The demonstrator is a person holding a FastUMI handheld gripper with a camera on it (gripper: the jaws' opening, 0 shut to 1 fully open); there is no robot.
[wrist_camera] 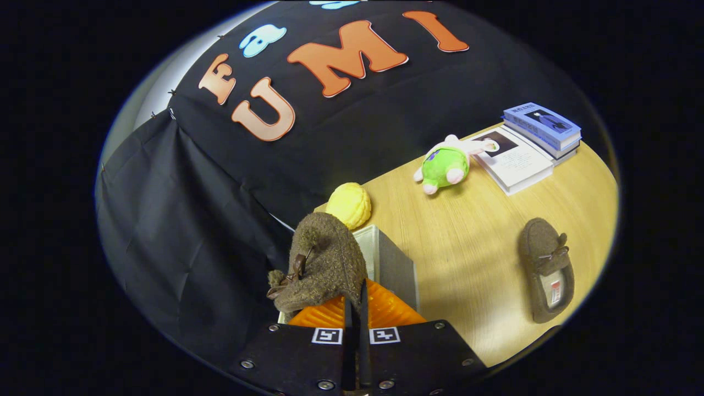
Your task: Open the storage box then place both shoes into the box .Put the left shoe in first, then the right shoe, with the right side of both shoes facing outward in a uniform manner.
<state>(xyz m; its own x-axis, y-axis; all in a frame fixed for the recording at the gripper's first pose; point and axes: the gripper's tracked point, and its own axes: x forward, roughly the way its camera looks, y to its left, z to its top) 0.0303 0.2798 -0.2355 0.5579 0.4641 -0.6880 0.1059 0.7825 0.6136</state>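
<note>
My jaws are clamped on one shoe, holding it above the box. The other shoe lies well apart on the table.

brown shoes | green plush | yellow ball | blue book

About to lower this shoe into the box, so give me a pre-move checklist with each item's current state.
1. Grip: gripper closed on the held shoe at its edge, both fingers pressing. Ok.
2. Position: held shoe hangs above the box. Ok.
3. Box open: lid and opening are hidden behind the shoe and fingers. Cannot tell.
4. Left shoe first: which foot the held shoe fits is unclear from this angle. Cannot tell.
5. Second shoe lies on the table, apart from the box, ready for later. Ok.
6. Clutter: yellow ball sits close behind the box; plush toy and books are farther off. Ok.
</note>
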